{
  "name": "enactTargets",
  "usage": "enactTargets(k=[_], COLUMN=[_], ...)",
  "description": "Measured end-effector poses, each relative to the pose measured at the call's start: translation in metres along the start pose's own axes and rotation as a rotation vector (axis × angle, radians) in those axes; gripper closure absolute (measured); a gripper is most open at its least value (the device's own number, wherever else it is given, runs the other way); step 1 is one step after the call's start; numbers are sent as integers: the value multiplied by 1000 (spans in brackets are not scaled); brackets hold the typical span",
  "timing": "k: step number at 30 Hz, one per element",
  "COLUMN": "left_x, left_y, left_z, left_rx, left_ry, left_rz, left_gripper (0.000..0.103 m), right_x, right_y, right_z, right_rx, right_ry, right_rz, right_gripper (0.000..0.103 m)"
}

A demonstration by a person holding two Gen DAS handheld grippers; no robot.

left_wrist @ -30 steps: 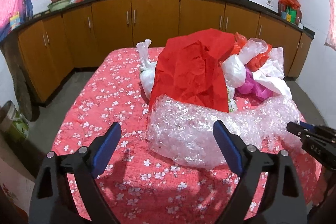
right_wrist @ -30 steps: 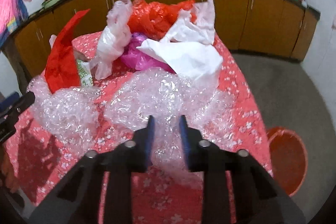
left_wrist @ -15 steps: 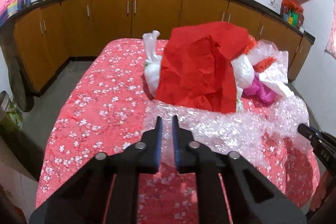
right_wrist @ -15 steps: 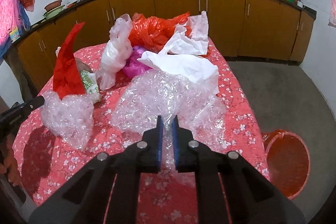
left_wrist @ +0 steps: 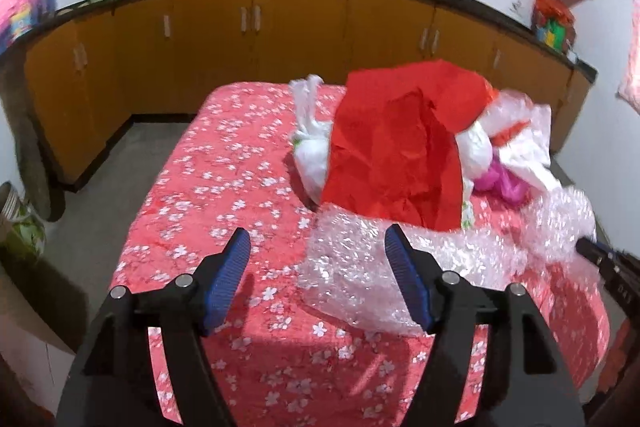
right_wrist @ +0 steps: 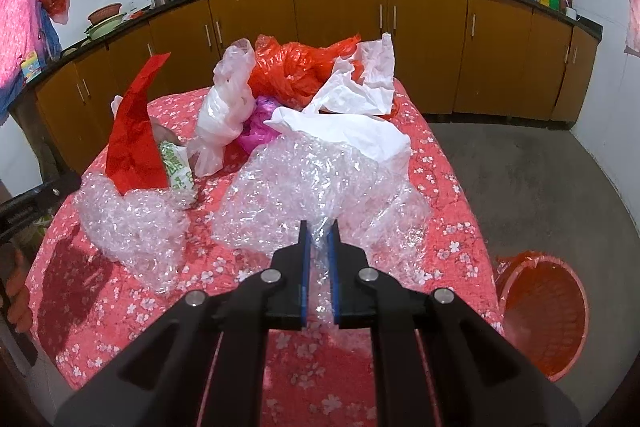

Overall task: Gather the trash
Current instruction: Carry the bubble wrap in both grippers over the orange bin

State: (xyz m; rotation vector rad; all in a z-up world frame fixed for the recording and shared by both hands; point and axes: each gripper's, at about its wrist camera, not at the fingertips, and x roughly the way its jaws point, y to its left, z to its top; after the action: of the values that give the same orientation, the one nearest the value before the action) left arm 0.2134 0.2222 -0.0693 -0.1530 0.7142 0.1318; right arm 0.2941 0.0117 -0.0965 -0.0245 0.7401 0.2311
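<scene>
While the left gripper (left_wrist: 316, 255) hovers low over the near end of the bubble wrap (left_wrist: 360, 283), its fingers are opening again and stand wide; half a second back they were pinched together on that same end. Nothing is pressed between the blue pads now: the wrap lies on the flowered bedspread (left_wrist: 224, 171), partly in the gap and brushing the right-hand pad. Behind it sit the red paper (left_wrist: 400, 147), a knotted white bag (left_wrist: 312, 155) and other bags. So the left grip has been let go, and that end of the sheet is loose.

From the right wrist, the right gripper (right_wrist: 319, 235) has its fingers drawn narrow with a gathered fold of bubble wrap (right_wrist: 312, 183) clamped between the pads, as it was a moment ago. The sheet runs left across the bed to a second heap under the red paper (right_wrist: 132, 135), where the other gripper's tip shows at the frame edge. A red basket (right_wrist: 540, 311) stands on the floor beside the bed, probably where the trash goes. Only the right side carries the wrap now, so the left likely needs a fresh hold.
</scene>
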Motion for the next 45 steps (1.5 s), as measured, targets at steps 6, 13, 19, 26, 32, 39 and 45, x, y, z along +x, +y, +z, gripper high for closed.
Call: enactTargets(k=[6, 13, 19, 26, 32, 39, 45], left_x=[18, 14, -5, -47, -83, -100, -94], left_y=[6, 0, -2, -22, -51, -108, -172], left_z=[-1, 0, 8, 26, 43, 63, 70], left_rx=[-4, 18, 17, 75, 119, 182, 248], left_ry=[56, 54, 9, -71, -156, -226, -255], left_rz=[-78, -92, -58, -67, -94, -148, -212], left_gripper=[39, 94, 98, 98, 98, 98, 98], right_x=[0, -3, -18, -44, -68, -93, -109], right_y=[2, 4, 6, 0, -12, -51, -101], right_z=[0, 0, 4, 9, 13, 16, 13], right_rx=[-11, -13, -20, -6, 11, 69, 118], right_ry=[0, -9, -40, -87, -134, -184, -211], right_rz=[-2, -8, -13, -7, -20, -73, -173], right_gripper=[93, 93, 93, 94, 94, 94, 94])
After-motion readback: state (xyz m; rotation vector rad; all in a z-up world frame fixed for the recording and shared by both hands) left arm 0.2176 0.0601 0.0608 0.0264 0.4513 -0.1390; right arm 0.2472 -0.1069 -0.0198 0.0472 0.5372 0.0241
